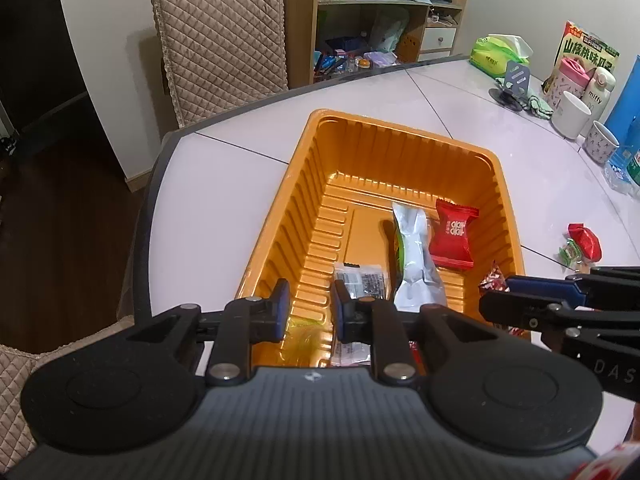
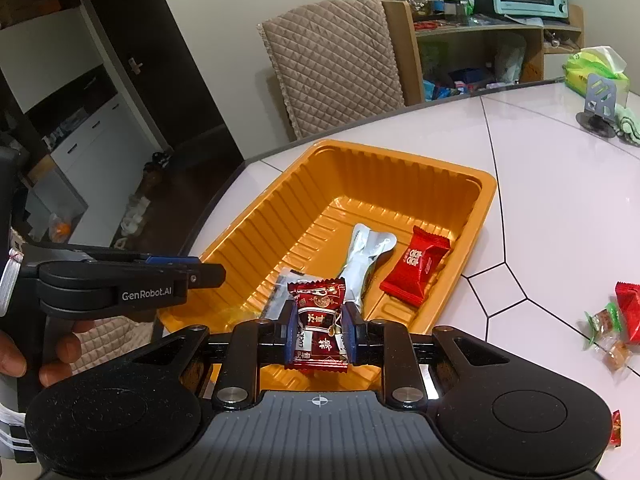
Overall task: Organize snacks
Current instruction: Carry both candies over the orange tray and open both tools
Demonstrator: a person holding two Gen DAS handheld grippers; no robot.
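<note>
candy (image 2: 318, 322) in dark red crinkled wrapper, clamped in right hand-held gripper (image 2: 319, 330), left hand-held gripper (image 1: 308, 308) together, empty

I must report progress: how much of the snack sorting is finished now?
Done: a silver packet and a red packet lie in the orange tray. In hand: the right claw grips a dark red candy over it. Left: several candies wait on the table.

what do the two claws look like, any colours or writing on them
Both are black plastic: a ribbed grey top plate, two round black discs at the sides, silver rivets on the linkage arms. The fingers carry blue pads. The left claw reads "GenRobot.AI" in white on its side; the right claw shows a small crosshair mark.
</note>
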